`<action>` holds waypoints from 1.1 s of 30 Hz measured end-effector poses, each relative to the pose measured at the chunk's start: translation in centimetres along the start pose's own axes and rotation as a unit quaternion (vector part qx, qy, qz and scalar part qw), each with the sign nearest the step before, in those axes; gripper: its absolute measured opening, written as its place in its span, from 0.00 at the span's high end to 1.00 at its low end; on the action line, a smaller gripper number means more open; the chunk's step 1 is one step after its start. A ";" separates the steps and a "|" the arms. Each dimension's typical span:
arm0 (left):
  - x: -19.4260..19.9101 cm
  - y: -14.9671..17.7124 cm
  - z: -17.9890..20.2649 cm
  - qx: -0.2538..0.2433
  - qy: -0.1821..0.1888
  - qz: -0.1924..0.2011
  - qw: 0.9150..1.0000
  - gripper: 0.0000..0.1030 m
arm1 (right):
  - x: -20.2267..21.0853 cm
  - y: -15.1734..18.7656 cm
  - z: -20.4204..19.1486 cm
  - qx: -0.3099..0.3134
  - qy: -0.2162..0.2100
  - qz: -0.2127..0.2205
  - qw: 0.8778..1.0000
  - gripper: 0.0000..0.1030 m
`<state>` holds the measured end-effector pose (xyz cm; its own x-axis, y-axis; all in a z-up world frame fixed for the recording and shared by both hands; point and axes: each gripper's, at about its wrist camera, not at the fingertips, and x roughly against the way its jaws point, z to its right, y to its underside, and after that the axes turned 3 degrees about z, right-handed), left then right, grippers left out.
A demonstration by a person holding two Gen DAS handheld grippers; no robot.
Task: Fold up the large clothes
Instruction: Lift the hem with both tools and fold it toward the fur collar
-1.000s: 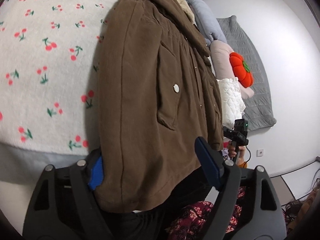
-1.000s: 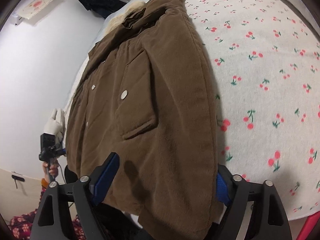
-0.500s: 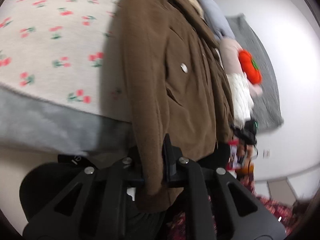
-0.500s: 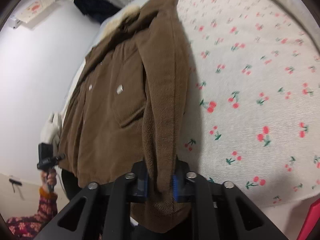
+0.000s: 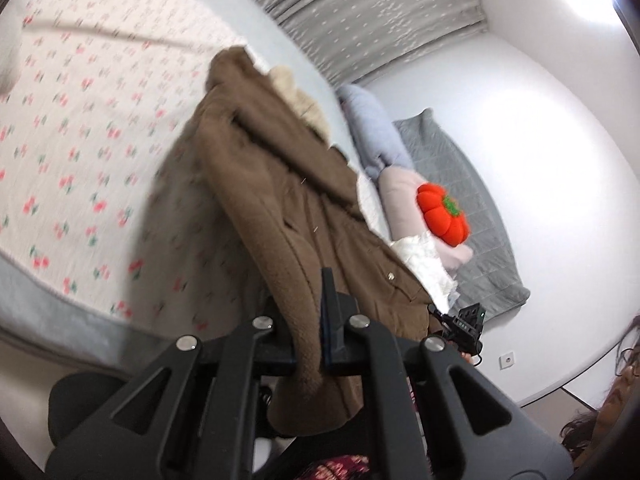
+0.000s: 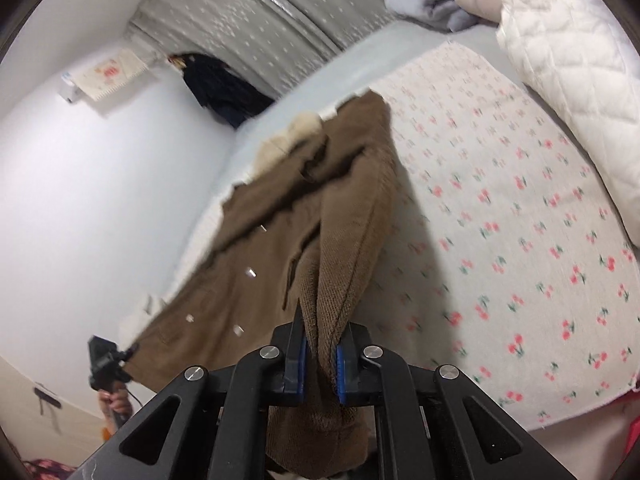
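Observation:
A large brown corduroy coat (image 5: 276, 184) with a cream fleece collar (image 5: 298, 100) lies on a bed under a white blanket with a cherry print (image 5: 80, 128). My left gripper (image 5: 308, 344) is shut on the coat's bottom hem and holds it raised off the bed. My right gripper (image 6: 320, 348) is shut on the other bottom corner of the coat (image 6: 280, 216), also raised. The coat's upper part and collar (image 6: 292, 136) still rest on the blanket (image 6: 520, 240). Snap buttons (image 6: 250, 273) show along the coat's front.
At the bed's side lie a grey-blue pillow (image 5: 376, 136), a pink cushion (image 5: 404, 196), a red pumpkin plush (image 5: 442, 214), a white quilted garment (image 6: 568, 80) and a grey quilt (image 5: 472, 208). A dark garment (image 6: 224, 88) hangs by the wall. Grey curtain (image 5: 380, 8) behind.
Both grippers went from open around the coat's hem to shut on it. They have lifted the hem up off the bed edge and the view has tilted up.

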<state>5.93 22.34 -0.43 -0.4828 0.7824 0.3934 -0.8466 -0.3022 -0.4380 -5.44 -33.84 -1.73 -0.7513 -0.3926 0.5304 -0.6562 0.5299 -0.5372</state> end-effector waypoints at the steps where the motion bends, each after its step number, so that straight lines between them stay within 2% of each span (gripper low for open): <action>1: 0.0 -0.3 0.3 -0.001 0.005 0.005 1.000 0.91 | 0.2 -0.5 -0.2 -0.003 -0.009 0.006 1.000 0.90; 5: 0.7 -3.2 1.4 -0.010 0.031 0.031 0.999 0.91 | -0.2 -2.7 -1.5 -0.015 -0.042 0.031 0.999 0.90; 8: 0.7 -5.6 2.7 -0.027 0.036 0.048 0.998 0.91 | -0.2 -4.9 -2.6 -0.011 -0.057 0.049 0.997 0.90; 11: -0.2 -8.7 4.1 -0.039 0.043 0.068 0.996 0.91 | -0.7 -7.8 -3.8 -0.002 -0.059 0.066 0.996 0.90; 17: -3.8 -16.2 6.3 -0.057 0.035 0.102 0.993 0.91 | -3.3 -14.5 -5.5 -0.001 -0.061 0.097 0.993 0.90; 25: -11.6 -25.8 5.3 -0.052 -0.021 0.124 0.991 0.91 | -10.9 -23.8 -3.8 -0.032 -0.035 0.110 0.993 0.90; 30: -17.3 -30.5 1.4 -0.032 -0.061 0.122 0.990 0.90 | -16.9 -28.2 -0.3 -0.067 -0.021 0.102 0.992 0.90; 33: -22.2 -32.0 -1.6 -0.018 -0.102 0.094 0.990 0.89 | -22.1 -30.2 2.4 -0.093 0.002 0.080 0.992 0.90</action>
<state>44.10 15.52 3.54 -0.6697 0.5864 0.4556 -0.7305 -0.4099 -0.5463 30.76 -42.93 1.22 -0.8439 -0.2893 0.4517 -0.5044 0.7146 -0.4847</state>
